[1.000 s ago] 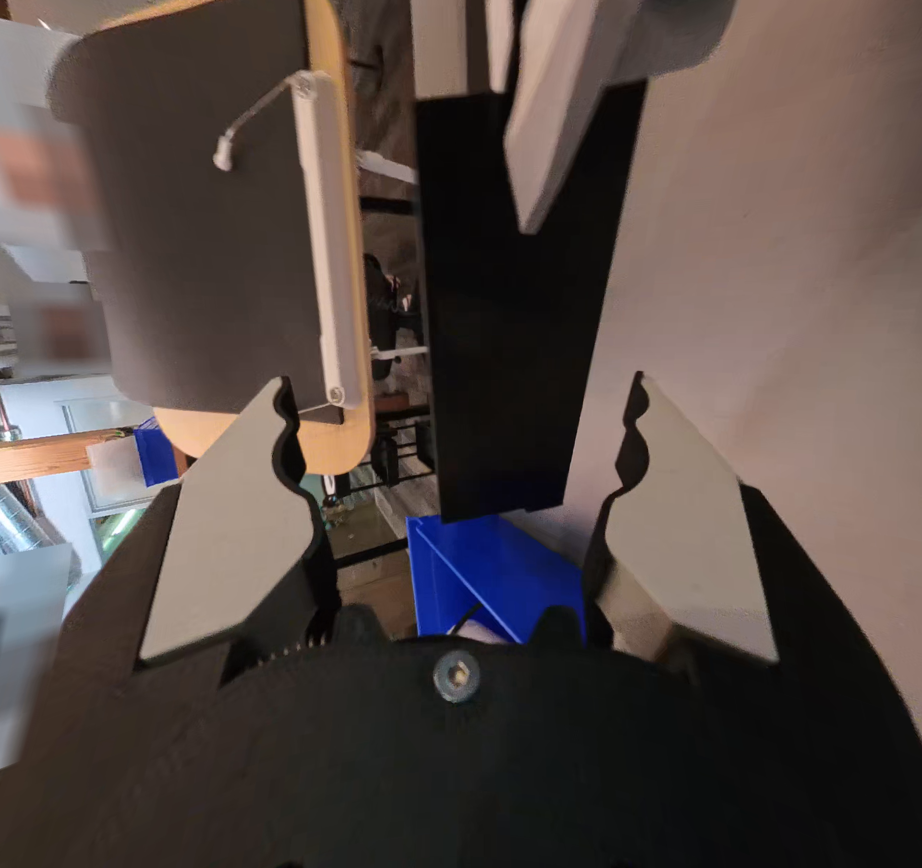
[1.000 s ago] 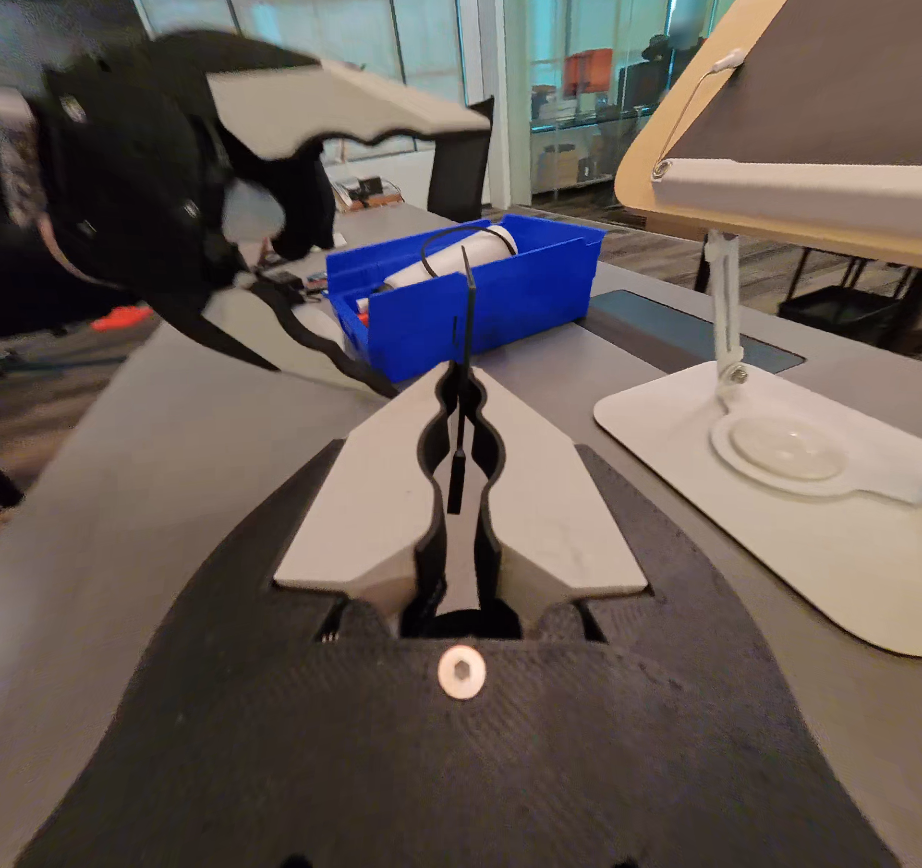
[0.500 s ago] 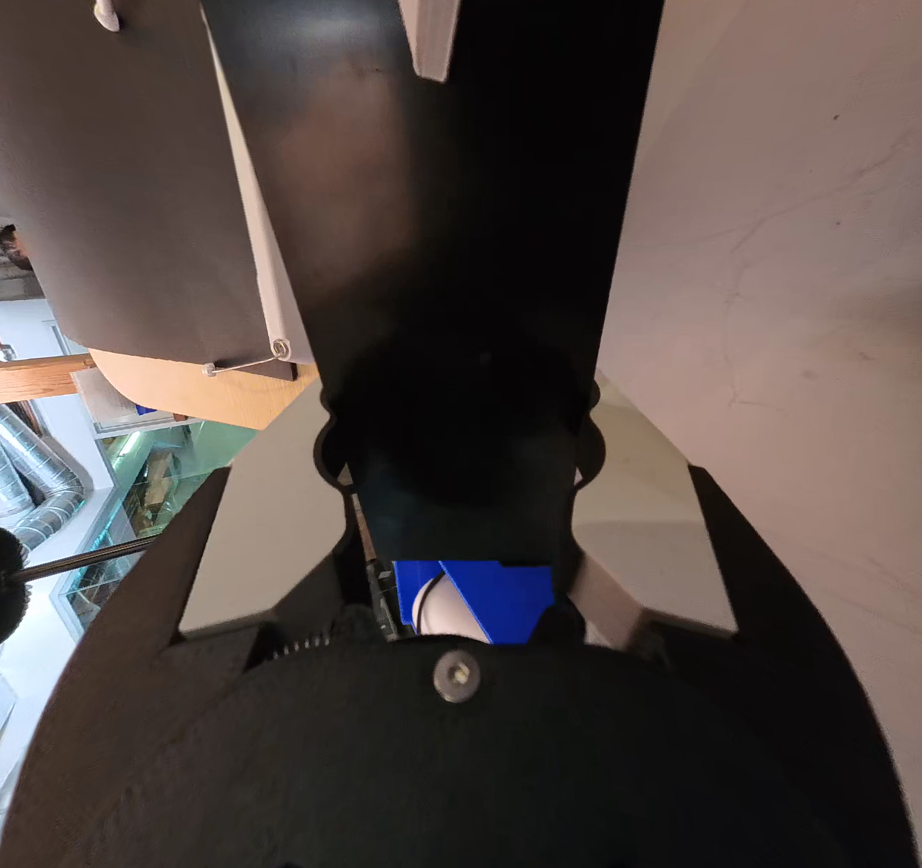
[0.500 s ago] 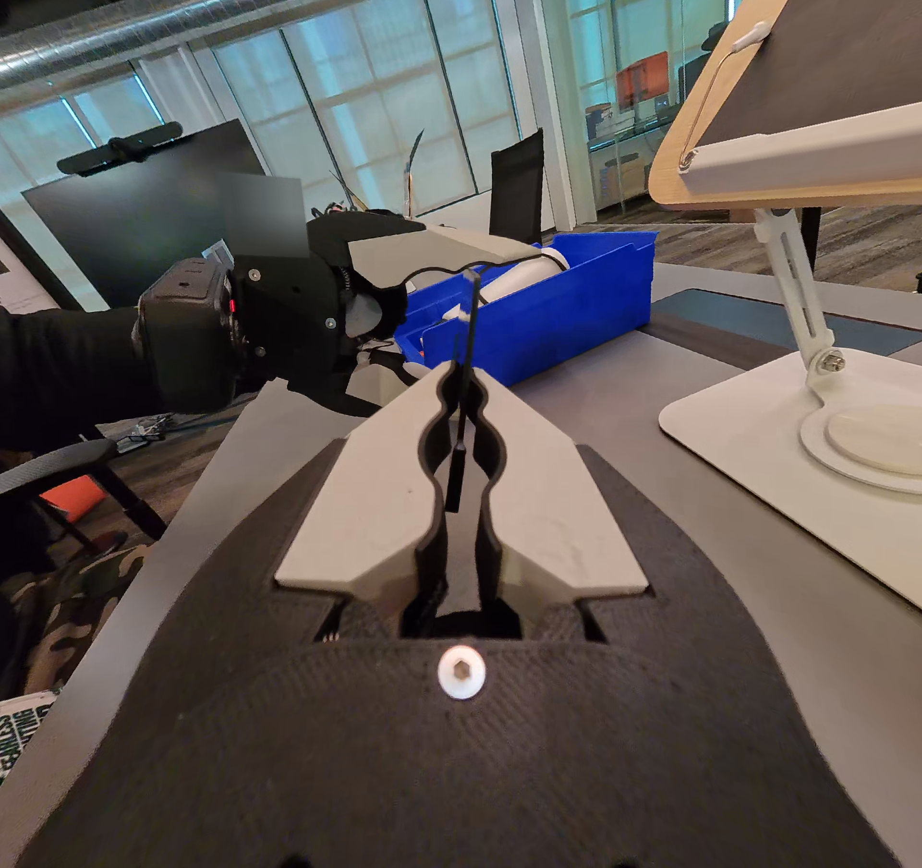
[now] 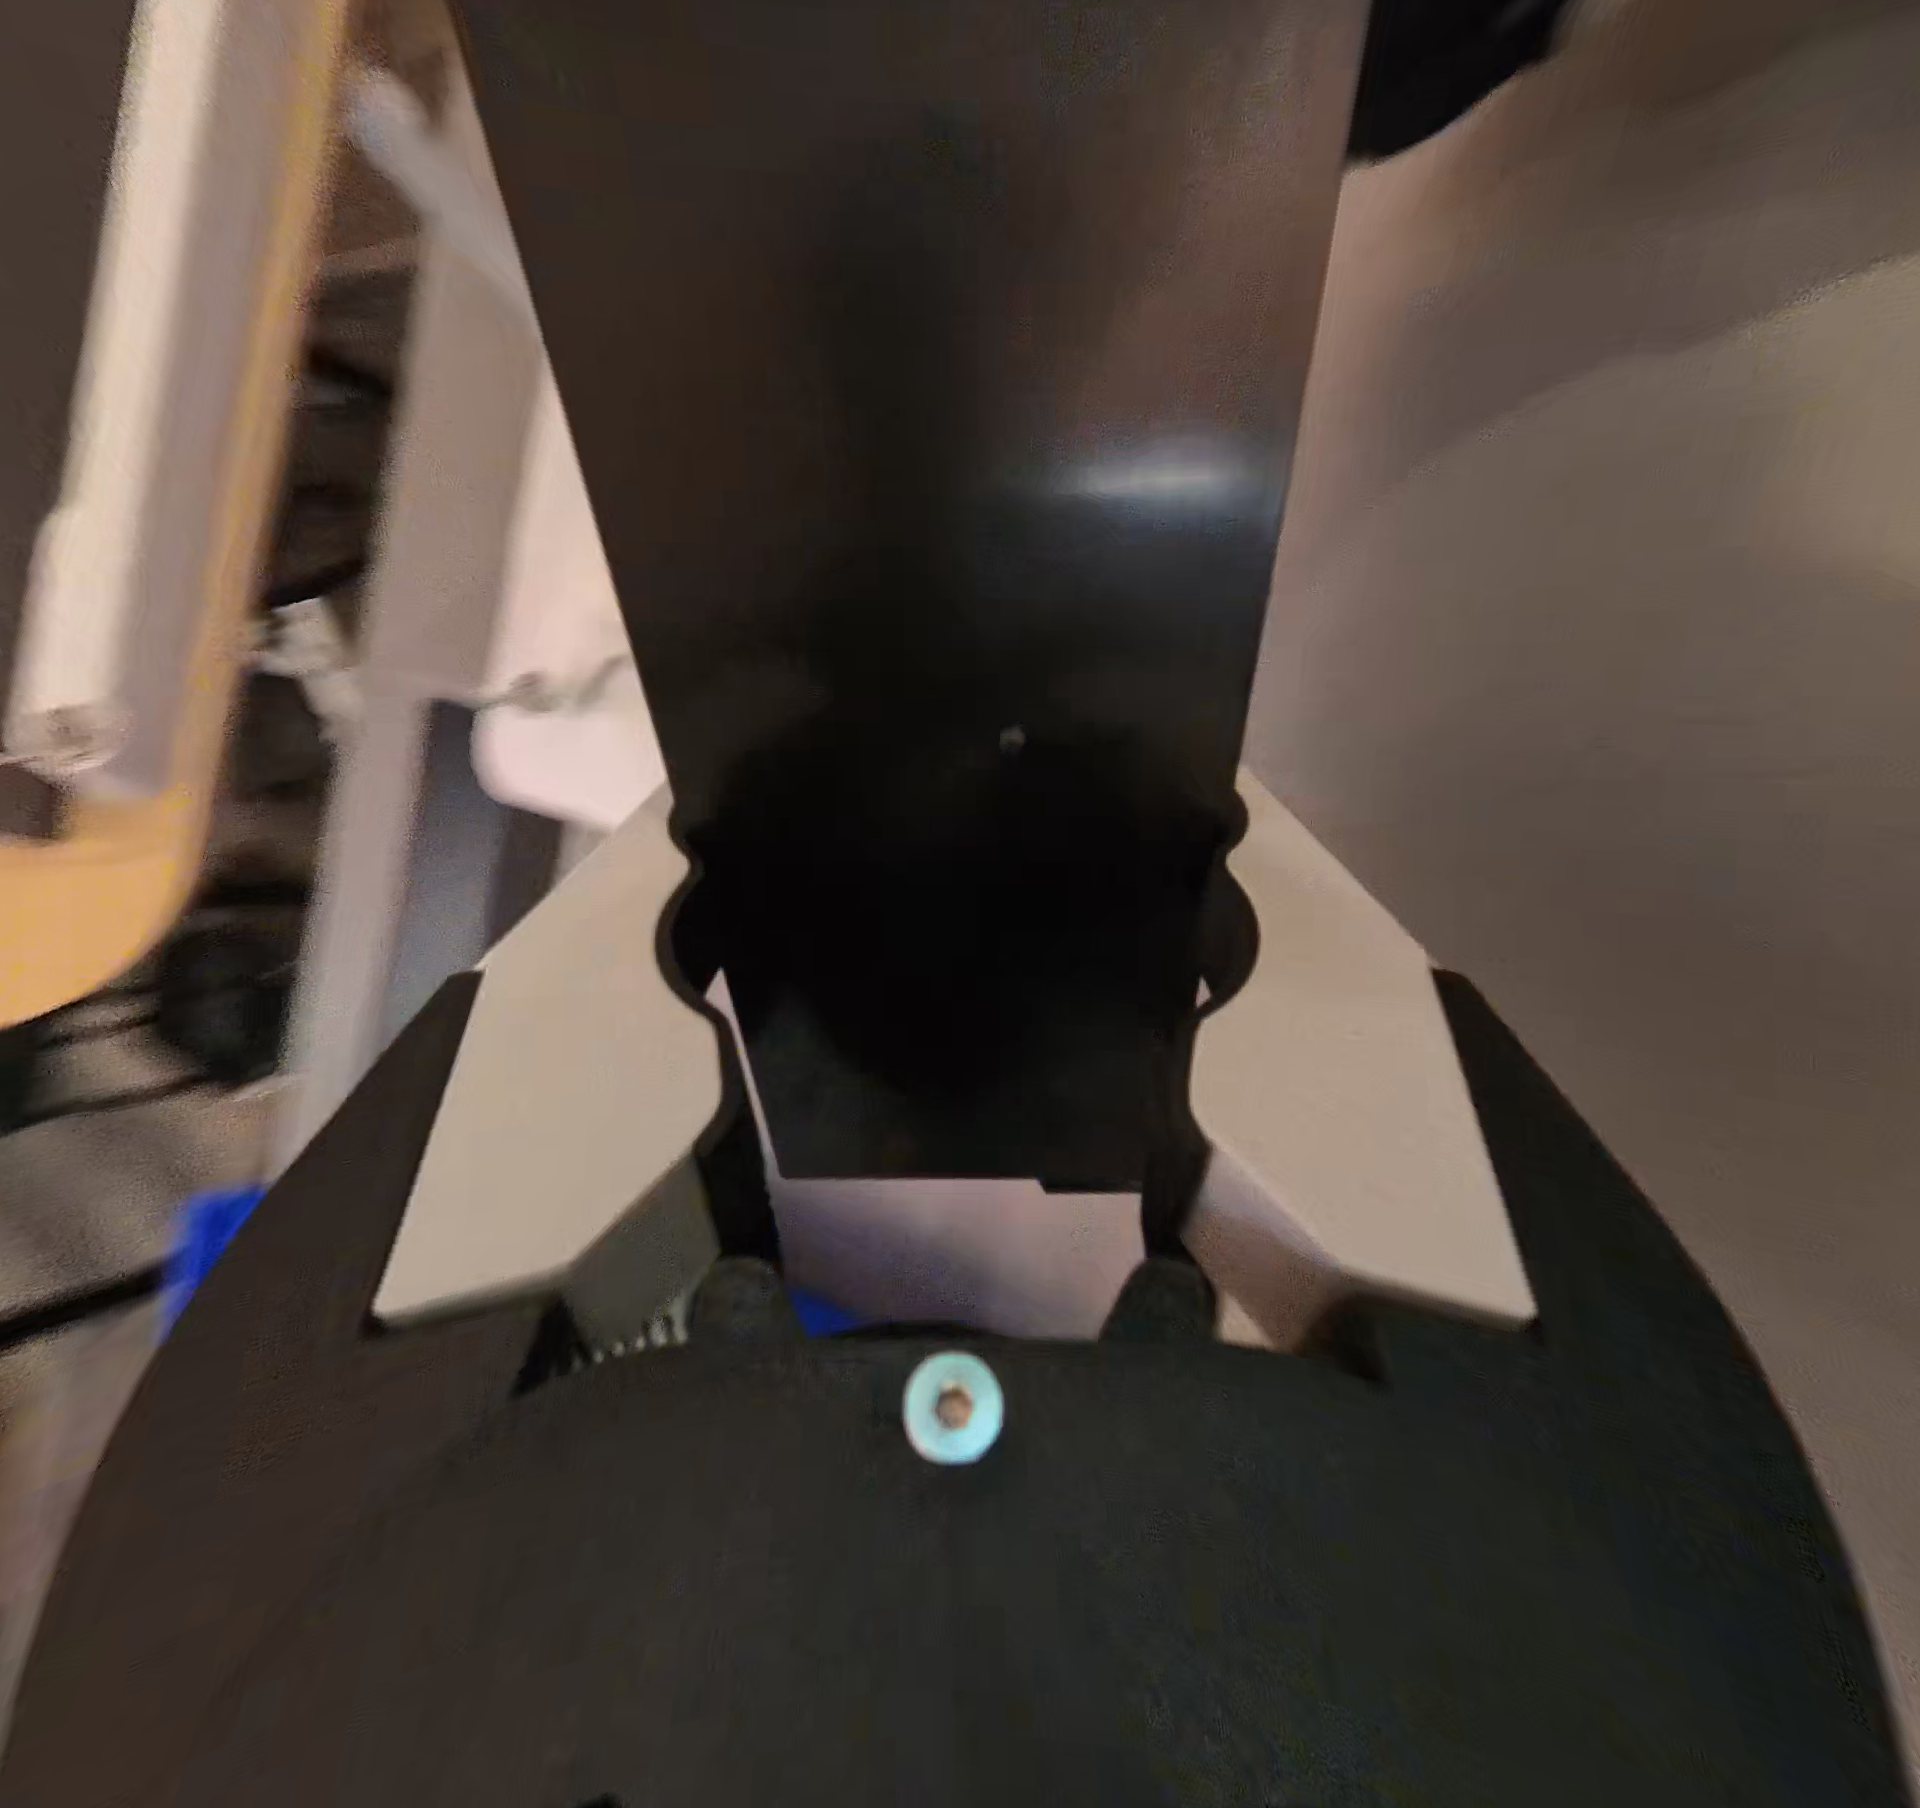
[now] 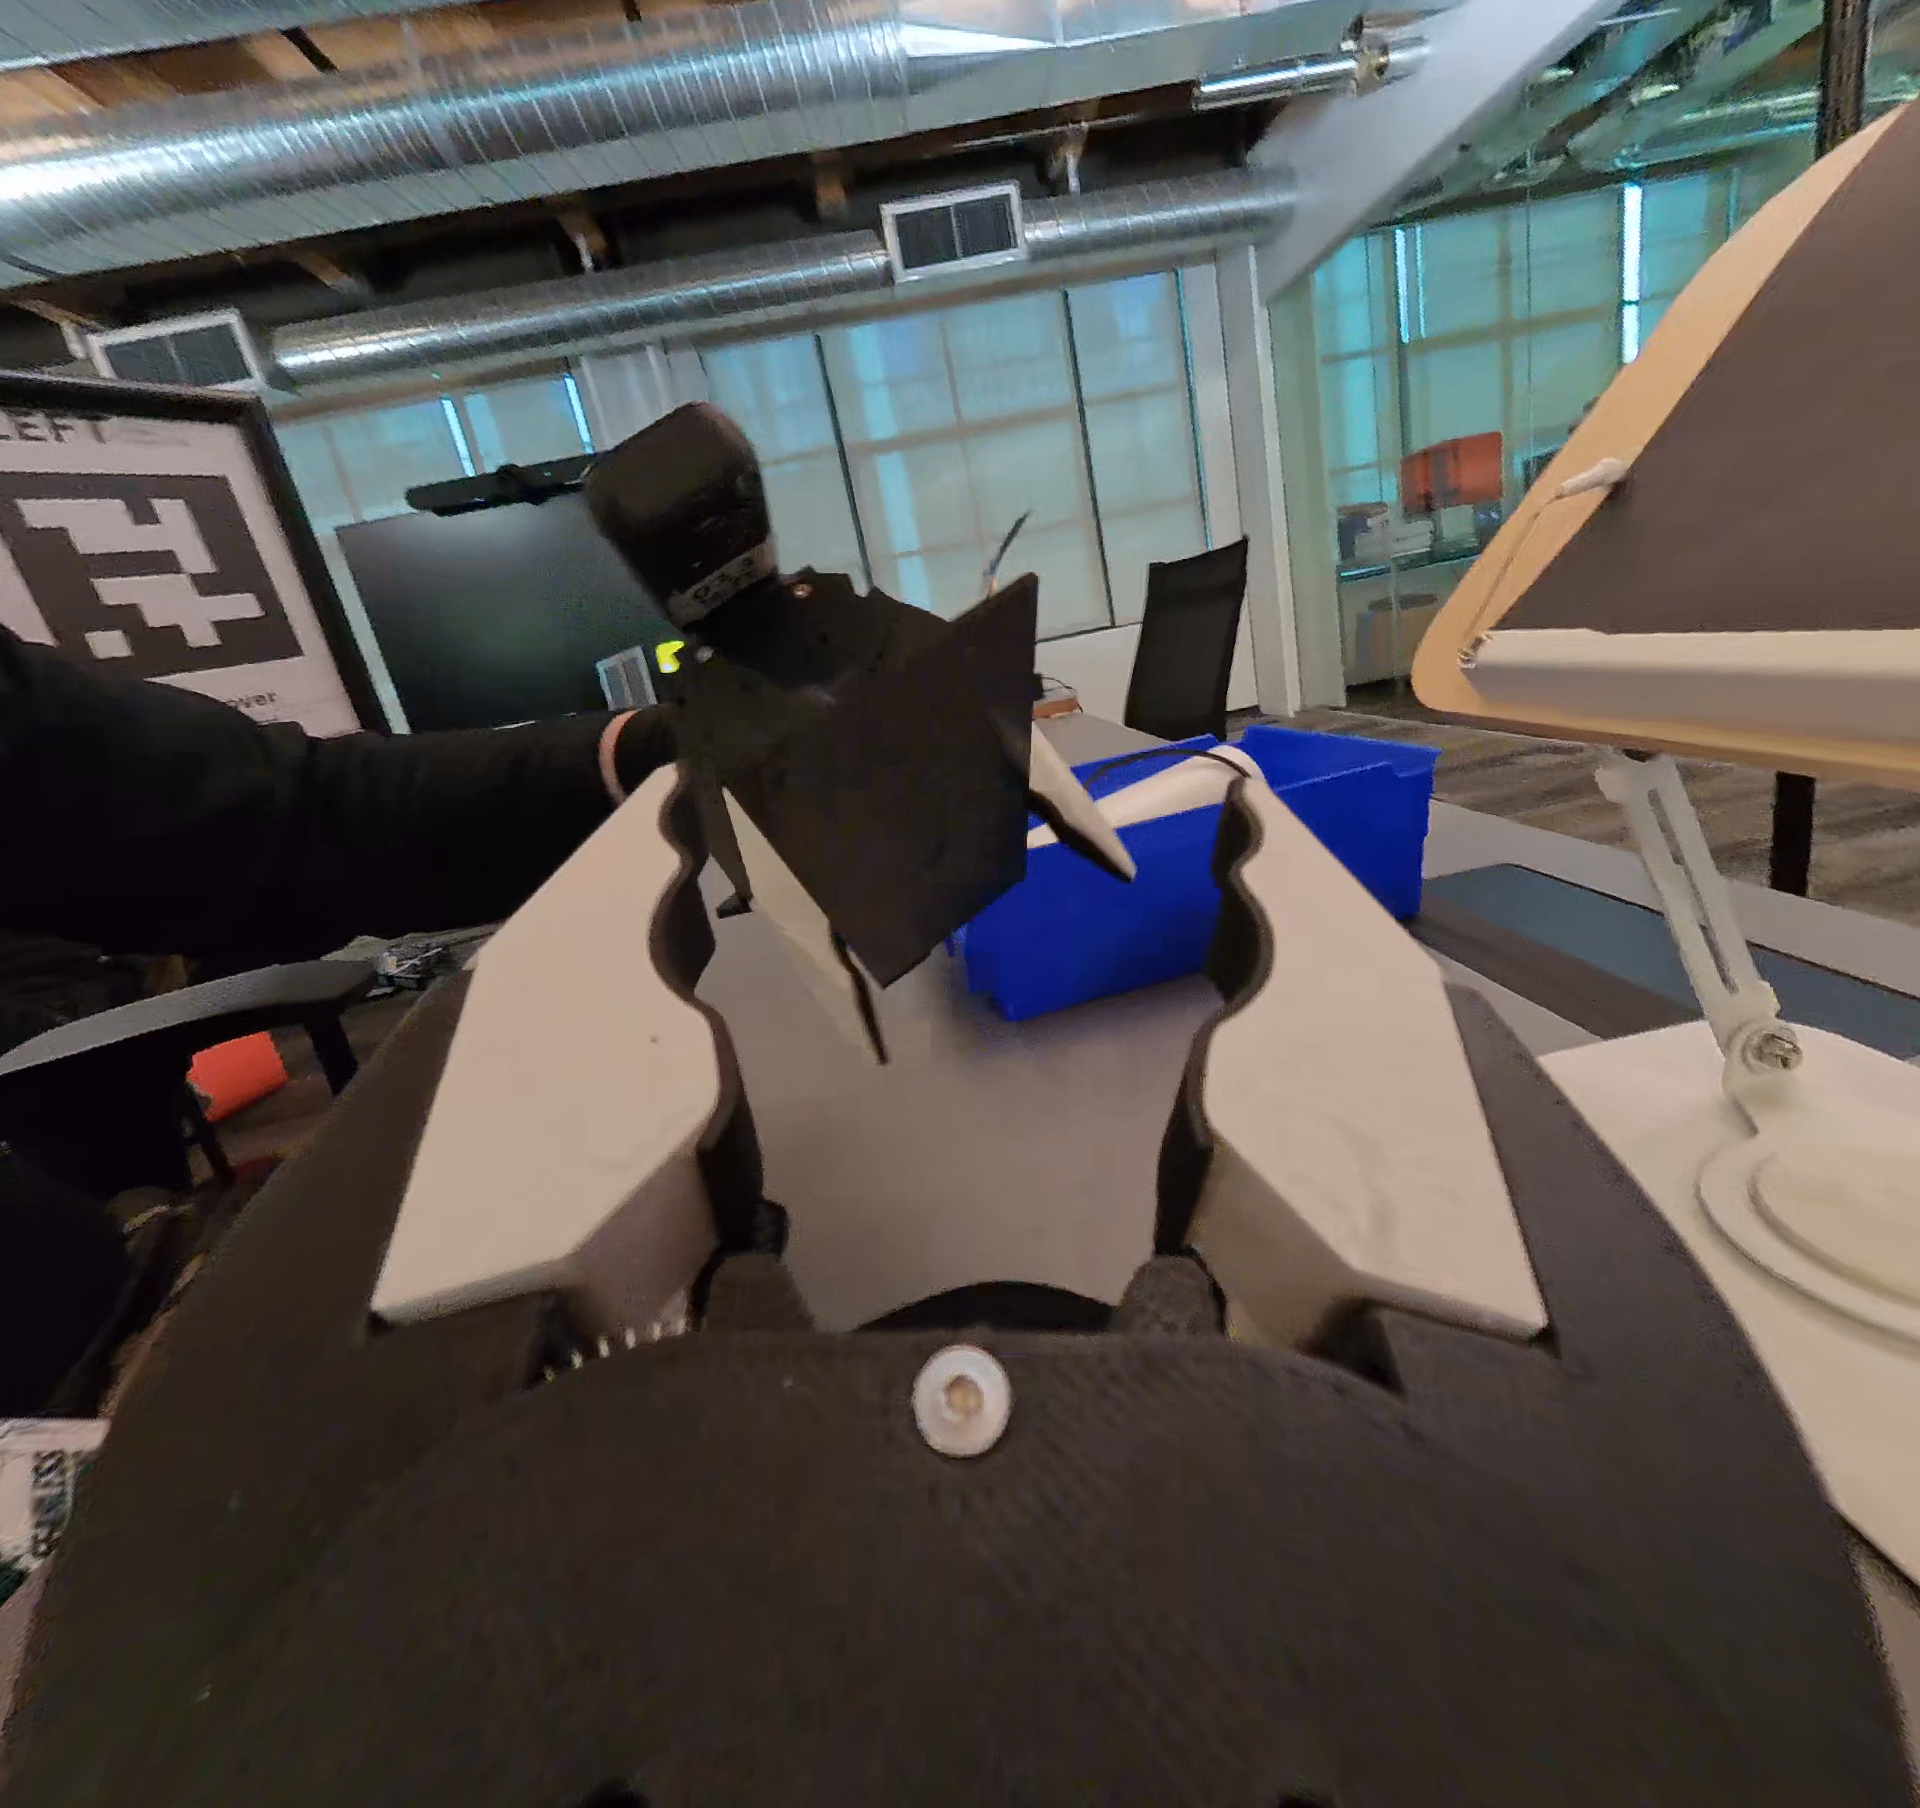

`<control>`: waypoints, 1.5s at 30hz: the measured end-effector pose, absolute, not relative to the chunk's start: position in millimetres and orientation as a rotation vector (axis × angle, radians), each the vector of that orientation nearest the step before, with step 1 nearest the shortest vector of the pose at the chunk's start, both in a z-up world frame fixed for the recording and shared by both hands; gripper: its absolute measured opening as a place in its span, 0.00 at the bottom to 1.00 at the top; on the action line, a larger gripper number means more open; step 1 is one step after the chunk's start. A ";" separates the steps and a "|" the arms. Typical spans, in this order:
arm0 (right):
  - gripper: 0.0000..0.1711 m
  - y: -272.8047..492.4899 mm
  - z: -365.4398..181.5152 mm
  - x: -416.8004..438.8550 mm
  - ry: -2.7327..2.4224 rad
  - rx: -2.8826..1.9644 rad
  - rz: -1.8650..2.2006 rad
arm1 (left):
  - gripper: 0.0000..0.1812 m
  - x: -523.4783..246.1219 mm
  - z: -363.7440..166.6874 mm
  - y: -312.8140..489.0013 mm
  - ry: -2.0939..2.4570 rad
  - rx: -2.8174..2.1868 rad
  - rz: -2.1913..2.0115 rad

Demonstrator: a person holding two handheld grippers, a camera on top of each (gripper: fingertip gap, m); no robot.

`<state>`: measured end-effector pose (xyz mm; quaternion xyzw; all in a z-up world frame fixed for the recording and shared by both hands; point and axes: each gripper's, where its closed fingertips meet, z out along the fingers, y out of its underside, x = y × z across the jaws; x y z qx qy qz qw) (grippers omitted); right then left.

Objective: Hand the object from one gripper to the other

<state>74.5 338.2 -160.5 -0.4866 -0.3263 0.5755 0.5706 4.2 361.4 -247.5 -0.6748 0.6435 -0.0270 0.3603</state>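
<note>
The object is a thin, flat black plate [image 5: 935, 408]. My left gripper [image 5: 956, 802] is shut across its width, with the plate's edges seated in the notches of both fingers, and the plate sticks out forward. My right gripper [image 6: 951, 792] is open and empty, its fingers spread wide. The left gripper [image 6: 992, 958] shows in the right wrist view just beyond the right fingertips, tilted down over the table. There its dark body hides most of the plate.
A blue bin [image 6: 1195, 885] holding a white object stands on the grey table [image 6: 966, 1135] behind the left gripper. A white stand [image 6: 1683, 937] carrying a tilted tan and dark board [image 6: 1714, 553] is at the right. A person's black sleeve [image 6: 312, 823] reaches in from the left.
The right gripper, shut on the plate before, has opened and let go. The left gripper closed on the plate and now holds it alone, tilted away from the right gripper.
</note>
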 end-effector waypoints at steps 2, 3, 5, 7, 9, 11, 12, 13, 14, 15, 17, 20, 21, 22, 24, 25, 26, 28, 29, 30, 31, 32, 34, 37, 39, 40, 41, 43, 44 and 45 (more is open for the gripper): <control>0.62 331.4 -158.2 74.9 -0.803 -1.111 1.359 | 0.51 15.6 -242.2 340.1 1.691 -1.748 -0.307; 0.64 327.0 -157.6 73.0 -0.828 -1.101 1.362 | 0.51 20.6 -239.0 331.1 1.697 -1.751 -0.413; 0.70 316.5 -156.2 66.6 -0.872 -1.082 1.386 | 0.51 28.5 -236.0 313.6 1.729 -1.759 -0.597; 0.76 310.3 -157.3 57.9 -0.897 -1.089 1.394 | 0.51 33.2 -237.1 305.7 1.752 -1.757 -0.683; 0.77 310.6 -159.0 50.4 -0.892 -1.109 1.373 | 0.51 36.5 -242.6 307.0 1.748 -1.781 -0.690; 0.76 310.2 -159.1 45.7 -0.872 -1.114 1.387 | 0.51 38.9 -250.5 306.9 1.772 -1.791 -0.662; 0.75 311.4 -160.6 43.5 -0.864 -1.125 1.387 | 0.51 40.4 -254.5 305.6 1.786 -1.799 -0.654; 0.72 311.2 -161.9 41.7 -0.864 -1.127 1.389 | 0.51 41.9 -258.0 304.0 1.799 -1.804 -0.649; 0.70 309.2 -162.3 40.5 -0.869 -1.119 1.396 | 0.51 43.1 -261.1 302.6 1.813 -1.805 -0.642; 0.67 308.1 -162.5 39.6 -0.873 -1.115 1.397 | 0.51 44.2 -264.0 300.9 1.828 -1.806 -0.638; 0.56 303.8 -162.4 38.4 -0.895 -1.098 1.400 | 0.51 46.8 -266.9 299.4 1.836 -1.808 -0.644; 0.54 302.7 -161.2 37.5 -0.909 -1.097 1.374 | 0.51 48.0 -267.7 299.7 1.835 -1.806 -0.653; 0.54 302.9 -161.7 37.4 -0.916 -1.103 1.368 | 0.51 48.2 -267.8 299.1 1.835 -1.807 -0.658; 0.54 303.2 -162.0 37.4 -0.919 -1.107 1.363 | 0.51 48.3 -268.0 299.3 1.831 -1.808 -0.658; 0.54 303.3 -161.4 37.3 -0.914 -1.107 1.367 | 0.51 48.9 -267.9 298.7 1.827 -1.811 -0.669; 0.53 303.8 -161.2 37.2 -0.911 -1.107 1.365 | 0.51 49.2 -267.9 299.3 1.825 -1.811 -0.666; 0.53 303.9 -161.0 37.2 -0.910 -1.107 1.363 | 0.51 49.4 -268.1 299.8 1.824 -1.810 -0.660; 0.53 305.7 -159.9 38.4 -0.902 -1.110 1.347 | 0.50 50.6 -268.0 301.6 1.810 -1.814 -0.653; 0.53 306.5 -158.2 39.7 -0.893 -1.107 1.345 | 0.50 51.0 -267.5 303.4 1.797 -1.819 -0.646; 0.53 308.4 -156.3 41.5 -0.879 -1.108 1.339 | 0.52 50.6 -267.3 306.2 1.786 -1.819 -0.624; 0.53 311.8 -154.7 43.9 -0.859 -1.110 1.322 | 0.55 49.3 -266.9 309.9 1.775 -1.820 -0.591; 0.53 315.2 -153.5 46.3 -0.843 -1.116 1.307 | 0.56 48.0 -265.8 313.1 1.758 -1.823 -0.565; 0.53 325.0 -151.1 52.5 -0.791 -1.137 1.268 | 0.58 45.6 -262.6 318.1 1.717 -1.821 -0.516; 0.53 338.3 -147.1 62.2 -0.715 -1.165 1.208 | 0.59 42.5 -255.1 327.5 1.609 -1.812 -0.429; 0.53 347.0 -145.5 68.0 -0.660 -1.190 1.165 | 0.58 39.3 -253.2 335.1 1.529 -1.818 -0.342; 0.53 351.5 -144.8 71.4 -0.625 -1.202 1.148 | 0.58 38.7 -251.1 339.1 1.491 -1.801 -0.295; 0.52 354.9 -143.9 74.4 -0.595 -1.210 1.136 | 0.58 38.6 -249.8 342.0 1.460 -1.782 -0.248; 0.52 360.2 -141.3 80.3 -0.536 -1.218 1.120 | 0.58 41.7 -252.0 343.5 1.418 -1.766 -0.176; 0.53 362.3 -139.4 83.9 -0.501 -1.216 1.123 | 0.58 45.0 -255.3 342.0 1.411 -1.757 -0.149; 0.53 364.9 -137.9 87.8 -0.463 -1.216 1.125 | 0.58 46.8 -259.0 342.4 1.398 -1.752 -0.109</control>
